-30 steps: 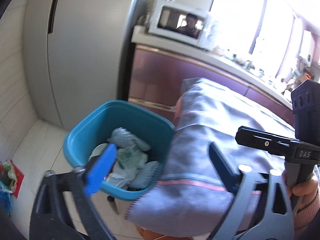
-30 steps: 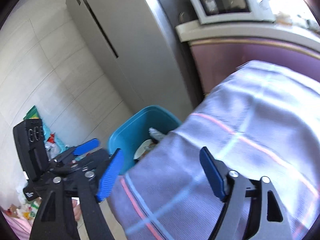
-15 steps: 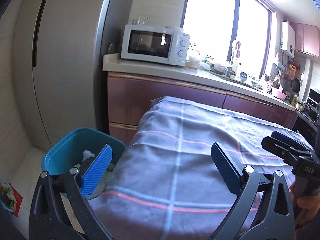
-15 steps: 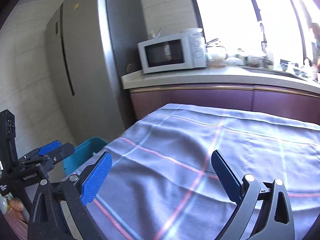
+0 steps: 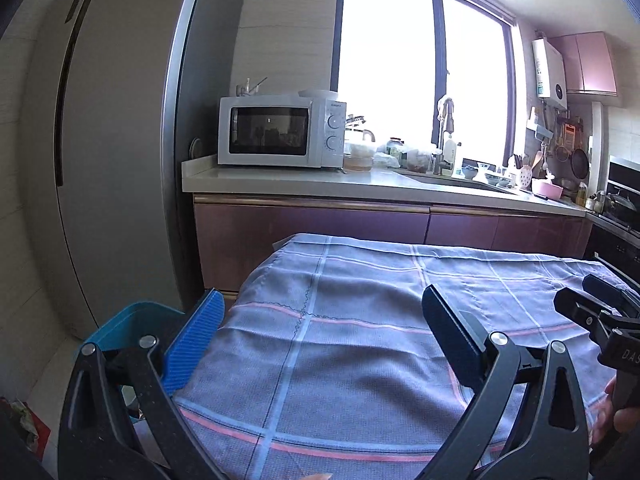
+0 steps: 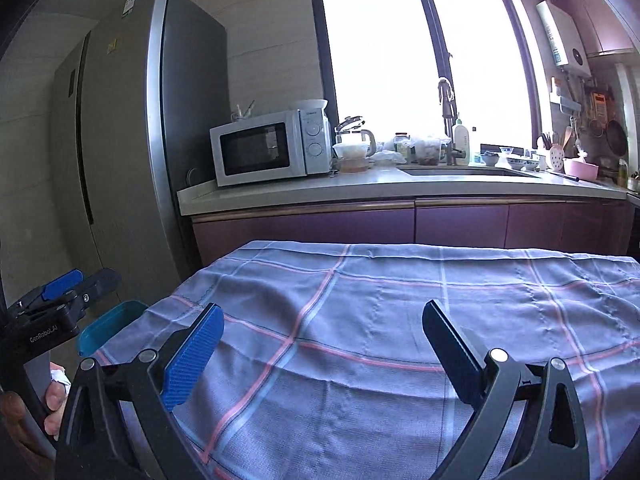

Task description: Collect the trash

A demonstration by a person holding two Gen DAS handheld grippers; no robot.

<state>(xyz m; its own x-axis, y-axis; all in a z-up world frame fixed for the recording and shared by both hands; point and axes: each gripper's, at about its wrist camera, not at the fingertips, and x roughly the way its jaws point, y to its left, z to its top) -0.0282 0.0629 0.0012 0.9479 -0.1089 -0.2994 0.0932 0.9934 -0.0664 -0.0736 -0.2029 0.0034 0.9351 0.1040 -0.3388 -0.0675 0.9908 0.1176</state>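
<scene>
We faced a table under a checked cloth (image 6: pixel 380 320) that showed no trash; the teal bin (image 5: pixel 132 320) sat beside its left edge. Our left gripper (image 5: pixel 320 328) and right gripper (image 6: pixel 324 340) were spread, empty. Leftover scraps could go unnoticed

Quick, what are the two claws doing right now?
Left claw: open, holding nothing.
Right claw: open, holding nothing.
</scene>
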